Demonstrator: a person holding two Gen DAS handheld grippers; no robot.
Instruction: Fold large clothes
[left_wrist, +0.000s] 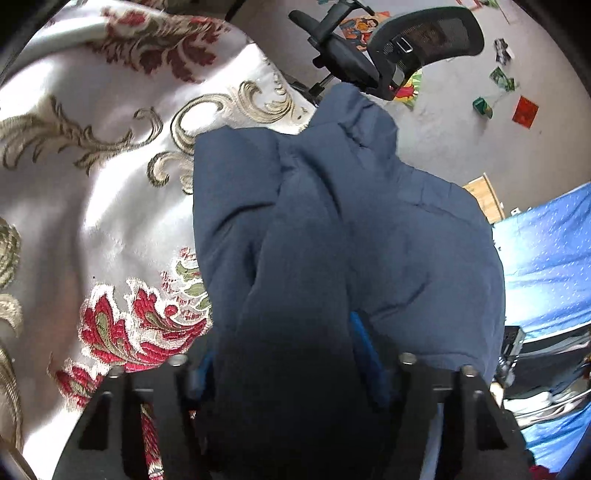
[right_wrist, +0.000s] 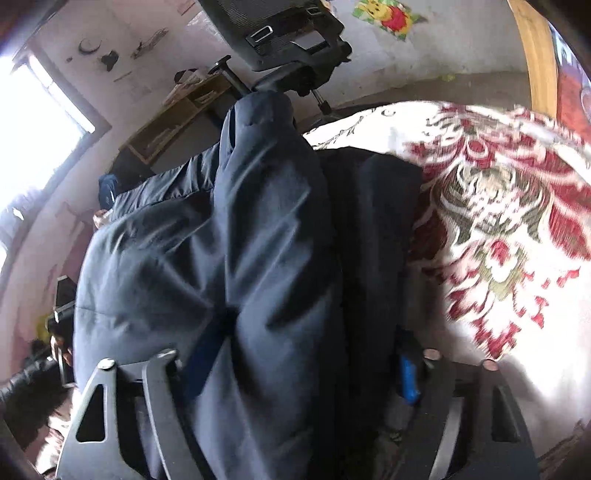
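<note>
A dark blue padded jacket (left_wrist: 332, 229) hangs lifted above a white cloth with red and gold flower embroidery (left_wrist: 103, 192). My left gripper (left_wrist: 288, 354) is shut on a bunched fold of the jacket, which covers most of its blue pads. In the right wrist view the same jacket (right_wrist: 229, 258) fills the middle, and my right gripper (right_wrist: 295, 365) is shut on another thick fold of it. One blue pad (right_wrist: 408, 380) shows beside the cloth. The embroidered cloth (right_wrist: 509, 221) lies to the right.
A black office chair (left_wrist: 417, 44) stands behind the jacket; it also shows in the right wrist view (right_wrist: 280, 33). A blue sheet (left_wrist: 550, 258) lies at the right. A wooden shelf (right_wrist: 173, 118) and a bright window (right_wrist: 33, 133) are at the left.
</note>
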